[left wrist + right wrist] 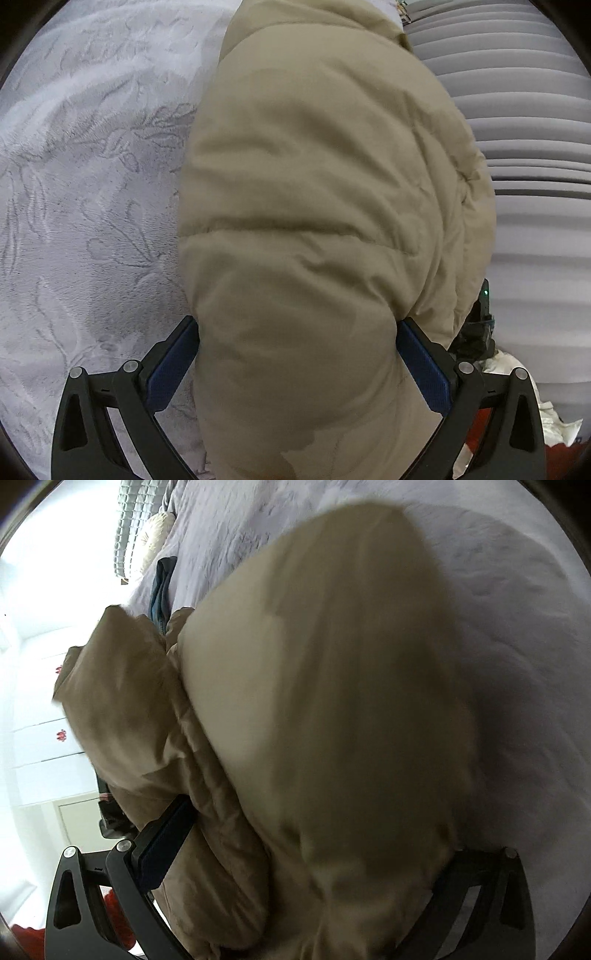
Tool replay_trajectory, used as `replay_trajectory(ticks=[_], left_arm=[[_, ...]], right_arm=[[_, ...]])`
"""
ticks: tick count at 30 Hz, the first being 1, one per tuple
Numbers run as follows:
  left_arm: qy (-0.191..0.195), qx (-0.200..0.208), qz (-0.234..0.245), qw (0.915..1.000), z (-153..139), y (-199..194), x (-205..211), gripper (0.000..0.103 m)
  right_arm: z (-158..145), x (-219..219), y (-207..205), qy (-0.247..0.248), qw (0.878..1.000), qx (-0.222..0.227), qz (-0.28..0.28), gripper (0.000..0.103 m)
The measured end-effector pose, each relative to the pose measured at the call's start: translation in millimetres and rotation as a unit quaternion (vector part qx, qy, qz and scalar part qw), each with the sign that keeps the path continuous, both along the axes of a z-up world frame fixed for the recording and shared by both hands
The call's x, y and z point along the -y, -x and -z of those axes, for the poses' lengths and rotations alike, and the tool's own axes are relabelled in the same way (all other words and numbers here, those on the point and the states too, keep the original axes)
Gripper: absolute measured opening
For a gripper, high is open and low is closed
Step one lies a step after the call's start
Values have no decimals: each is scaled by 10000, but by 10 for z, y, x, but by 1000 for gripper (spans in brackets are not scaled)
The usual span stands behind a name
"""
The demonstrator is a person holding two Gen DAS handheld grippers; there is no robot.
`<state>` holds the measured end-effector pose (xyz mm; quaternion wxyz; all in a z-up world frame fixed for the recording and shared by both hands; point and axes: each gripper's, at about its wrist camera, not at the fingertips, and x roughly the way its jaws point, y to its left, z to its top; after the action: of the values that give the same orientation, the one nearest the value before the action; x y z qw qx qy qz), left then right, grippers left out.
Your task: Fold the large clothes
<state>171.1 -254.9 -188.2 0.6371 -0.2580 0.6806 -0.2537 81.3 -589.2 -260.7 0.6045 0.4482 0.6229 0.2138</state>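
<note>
A puffy tan jacket (325, 206) fills the middle of the left wrist view, hanging above a pale embossed bedspread (92, 177). My left gripper (299, 332) is shut on a thick bunch of it, with both blue pads (173, 369) pressed into the padding. In the right wrist view the same jacket (332, 686) is blurred and bulges over my right gripper (306, 830). That gripper's left pad (166, 842) presses against a folded seam, while its right finger is buried under the cloth. A loose flap of the jacket (118, 701) hangs to the left.
A grey ribbed padded surface (524, 122) runs along the right of the bed. The other gripper's body (476, 328) shows behind the jacket, with white crumpled cloth (517, 387) below it. Dark blue clothes (160, 590) and a pillow (159, 531) lie farther up the bed. White cabinets (37, 709) stand beyond.
</note>
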Motion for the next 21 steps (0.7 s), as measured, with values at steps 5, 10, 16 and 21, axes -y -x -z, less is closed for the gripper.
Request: replay_trajectory(ticks=[5, 10, 16, 21], left_arm=[[-80, 39, -52, 9999, -24, 34, 182, 103], [-217, 503, 152, 9984, -269, 124, 381, 100], [200, 800, 208, 9964, -590, 39, 310, 96], [305, 1187, 213, 9922, -902, -205, 94, 96]], right_arm=[[80, -58, -69, -81, 9998, -171, 64, 102], [-70, -74, -42, -284, 9991, -27, 319, 61], [-460, -285, -127, -169, 9984, 412, 356, 53], [-764, -671, -424, -255, 9950, 826, 501, 53]])
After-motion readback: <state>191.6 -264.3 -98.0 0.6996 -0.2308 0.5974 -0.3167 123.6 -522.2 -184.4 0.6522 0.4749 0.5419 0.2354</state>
